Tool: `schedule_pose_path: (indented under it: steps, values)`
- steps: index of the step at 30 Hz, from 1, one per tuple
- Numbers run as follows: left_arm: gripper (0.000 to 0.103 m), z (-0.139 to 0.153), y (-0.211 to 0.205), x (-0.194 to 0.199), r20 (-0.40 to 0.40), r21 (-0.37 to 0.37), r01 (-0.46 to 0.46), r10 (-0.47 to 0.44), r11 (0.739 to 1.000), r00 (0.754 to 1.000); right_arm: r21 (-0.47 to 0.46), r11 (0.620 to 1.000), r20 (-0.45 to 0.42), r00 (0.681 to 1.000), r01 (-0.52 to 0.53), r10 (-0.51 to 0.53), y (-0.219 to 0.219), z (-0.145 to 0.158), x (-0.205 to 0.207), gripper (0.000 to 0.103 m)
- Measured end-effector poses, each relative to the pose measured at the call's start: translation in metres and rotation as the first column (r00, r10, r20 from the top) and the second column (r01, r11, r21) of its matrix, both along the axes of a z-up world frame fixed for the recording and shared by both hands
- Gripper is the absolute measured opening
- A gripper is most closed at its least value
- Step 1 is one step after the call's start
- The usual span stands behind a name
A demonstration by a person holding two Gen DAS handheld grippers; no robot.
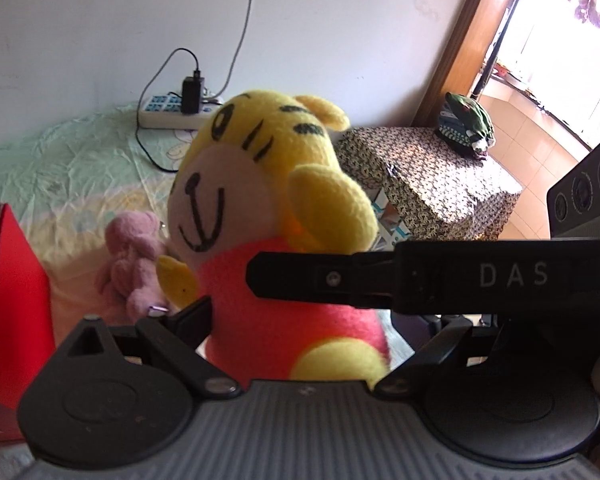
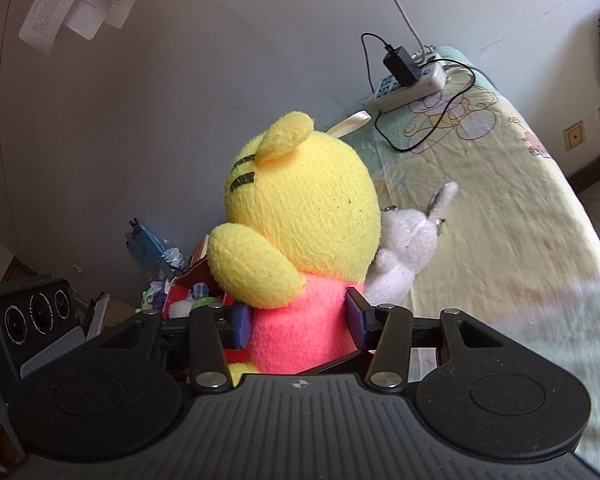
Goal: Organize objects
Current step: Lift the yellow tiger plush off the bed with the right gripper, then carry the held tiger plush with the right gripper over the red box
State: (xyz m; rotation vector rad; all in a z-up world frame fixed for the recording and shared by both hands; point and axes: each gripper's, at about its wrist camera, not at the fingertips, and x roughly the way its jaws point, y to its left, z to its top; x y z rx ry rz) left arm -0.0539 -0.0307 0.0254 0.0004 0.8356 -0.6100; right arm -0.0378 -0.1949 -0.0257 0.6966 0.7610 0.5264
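Both claws clamp the yellow tiger plush (image 2: 300,208) by its pink torso, right gripper (image 2: 300,324) from behind and left gripper (image 1: 228,292) from the front, holding it upright above the bed (image 2: 500,208), presumably to steady its bulk for carrying.

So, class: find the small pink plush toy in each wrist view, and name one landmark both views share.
Left wrist view: the small pink plush toy lies on the bed, left of the yellow tiger plush.
Right wrist view: it shows pale, right of the tiger, partly hidden behind it.
Shared landmark: the white power strip with a black charger.
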Motion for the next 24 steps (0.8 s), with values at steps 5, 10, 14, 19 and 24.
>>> schedule_pose_path:
  steps: [5, 10, 14, 19, 24]
  values:
    - [0.092, 0.012, 0.034, 0.004, 0.041, -0.006, -0.053, 0.054, 0.999, 0.998, 0.01, 0.999, 0.032, 0.998, -0.047, 0.047, 0.031, 0.012, 0.012, 0.05]
    - [0.092, 0.021, 0.082, 0.011, 0.053, -0.02, -0.091, 0.092, 0.996, 0.994, 0.008, 0.997, 0.05, 0.996, -0.08, 0.079, 0.074, 0.021, 0.022, 0.05]
    - [0.092, 0.026, 0.123, 0.017, 0.053, -0.044, -0.117, 0.12, 0.992, 0.991, -0.002, 0.995, 0.067, 0.992, -0.102, 0.102, 0.112, 0.026, 0.027, 0.05]
    - [0.092, 0.028, 0.168, 0.025, 0.048, -0.056, -0.137, 0.14, 0.989, 0.989, -0.003, 0.994, 0.074, 0.991, -0.108, 0.108, 0.155, 0.029, 0.035, 0.05]
    - [0.092, 0.023, 0.203, 0.036, 0.038, -0.057, -0.14, 0.142, 0.989, 0.989, -0.014, 0.994, 0.08, 0.991, -0.108, 0.108, 0.192, 0.026, 0.046, 0.05]
